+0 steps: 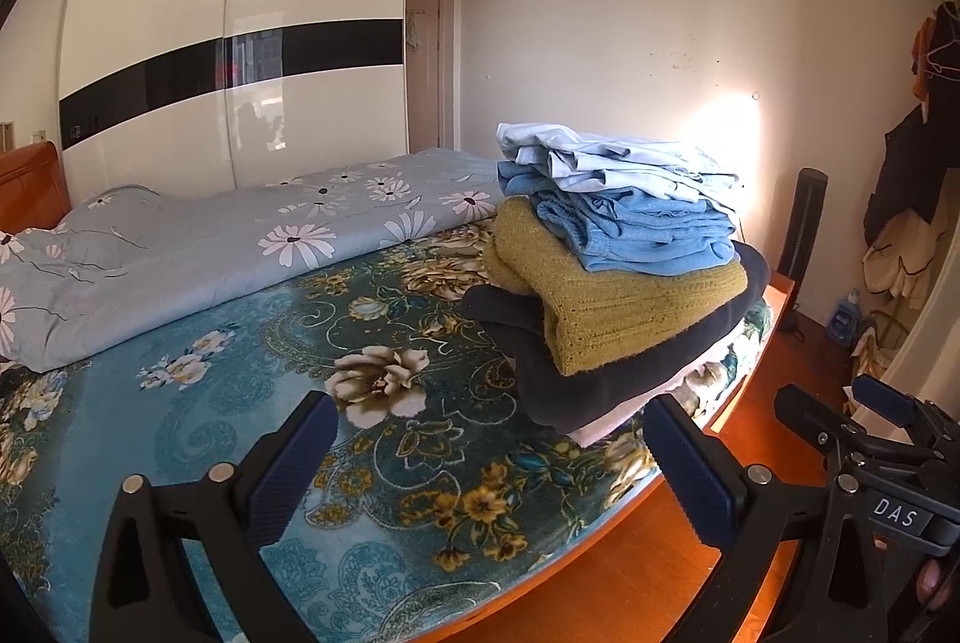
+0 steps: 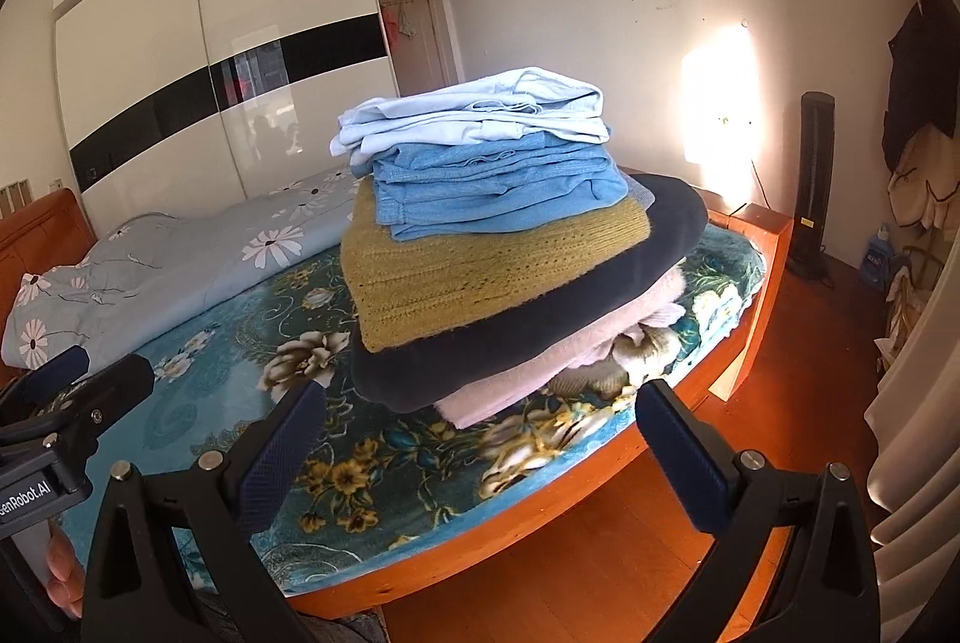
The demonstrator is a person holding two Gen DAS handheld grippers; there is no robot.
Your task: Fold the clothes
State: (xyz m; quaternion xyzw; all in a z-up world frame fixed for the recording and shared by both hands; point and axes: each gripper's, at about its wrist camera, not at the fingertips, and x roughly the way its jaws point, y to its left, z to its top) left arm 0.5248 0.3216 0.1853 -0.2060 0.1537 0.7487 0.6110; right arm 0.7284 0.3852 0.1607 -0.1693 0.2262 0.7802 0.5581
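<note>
From the left wrist camera, the left gripper (image 1: 489,454) hangs above the near edge of the bed (image 1: 600,541) with its jaws spread wide and nothing between them, over the teal floral blanket (image 1: 252,403). The stack of folded clothes (image 1: 618,271) sits just past the fingers toward the right, near the bed's foot corner: a pale blue garment (image 1: 624,163) on top, a brighter blue knit (image 1: 648,235) under it, then a mustard sweater (image 1: 618,313), a dark navy piece (image 1: 600,379) and a sliver of pale pink cloth (image 1: 606,427) at the bottom. A grey daisy-print quilt (image 1: 198,247) lies bunched along the far side, in front of the white wardrobe (image 1: 234,43). The right gripper (image 1: 882,427) shows at the lower right edge, over the orange wooden floor (image 1: 600,601). From the right wrist camera, the right gripper (image 2: 480,439) also has its jaws wide apart and holds nothing, pointed straight at the stack (image 2: 498,247), which lies just beyond the fingertips, untouched. The left gripper (image 2: 78,391) pokes in from the left edge, a thumb (image 2: 63,571) visible beneath it. A black tower fan (image 2: 813,181) stands on the floor beyond the bed's foot
</note>
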